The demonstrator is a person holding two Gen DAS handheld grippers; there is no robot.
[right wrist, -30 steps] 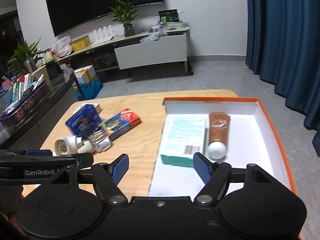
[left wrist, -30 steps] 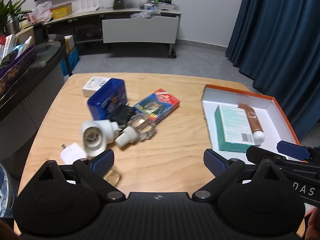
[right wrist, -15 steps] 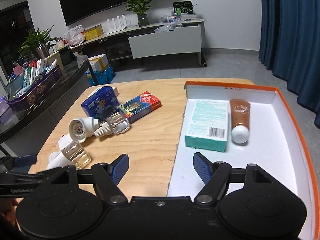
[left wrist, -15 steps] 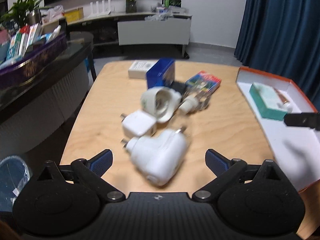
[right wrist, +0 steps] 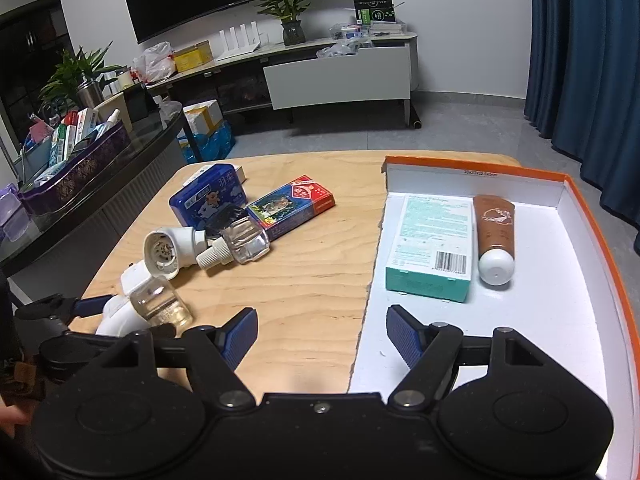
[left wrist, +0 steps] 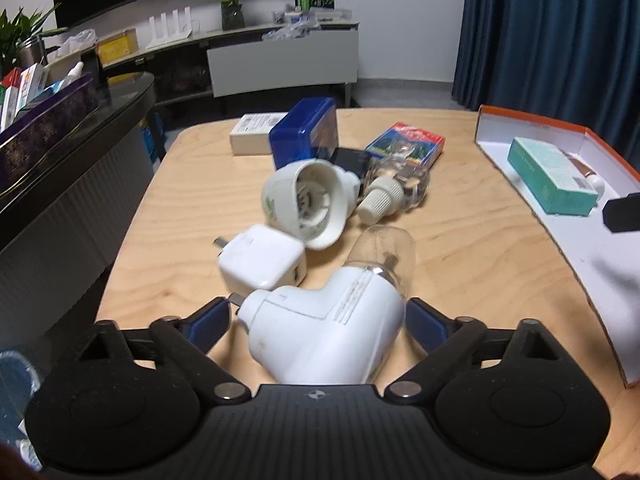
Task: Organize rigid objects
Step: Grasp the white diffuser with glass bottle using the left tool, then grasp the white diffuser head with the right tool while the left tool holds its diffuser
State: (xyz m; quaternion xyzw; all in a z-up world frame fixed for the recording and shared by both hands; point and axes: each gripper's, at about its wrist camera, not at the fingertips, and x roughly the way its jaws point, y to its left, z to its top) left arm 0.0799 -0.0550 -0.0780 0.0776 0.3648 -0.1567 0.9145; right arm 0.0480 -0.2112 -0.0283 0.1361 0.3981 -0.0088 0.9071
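Your left gripper [left wrist: 318,322] sits low over the near edge of the worktop [left wrist: 460,248], its fingers [left wrist: 210,320] wide apart with the white plug-in vaporizer [left wrist: 320,328] lying between them. The fingers have just been closing a little, yet the pads stand just beside its sides and do not seem to press it; its clear bottle [left wrist: 384,256] points away from you. Your right gripper [right wrist: 320,334] hovers over the near left rim of the orange-edged box [right wrist: 596,216], fingers [right wrist: 402,334] well apart and holding nothing.

Just past the vaporizer lies a white charger [left wrist: 262,258], touching a round white vaporizer head [left wrist: 304,204]. Beside that lies a small clear bottle with a white cap [left wrist: 394,192]. Farther on are a blue tin [left wrist: 306,132], a colourful card box [left wrist: 406,146] and a white carton [left wrist: 256,134].

Inside the box, a teal carton [right wrist: 434,240] lies flat, and a brown tube [right wrist: 494,232] lies beside it, cap toward you.
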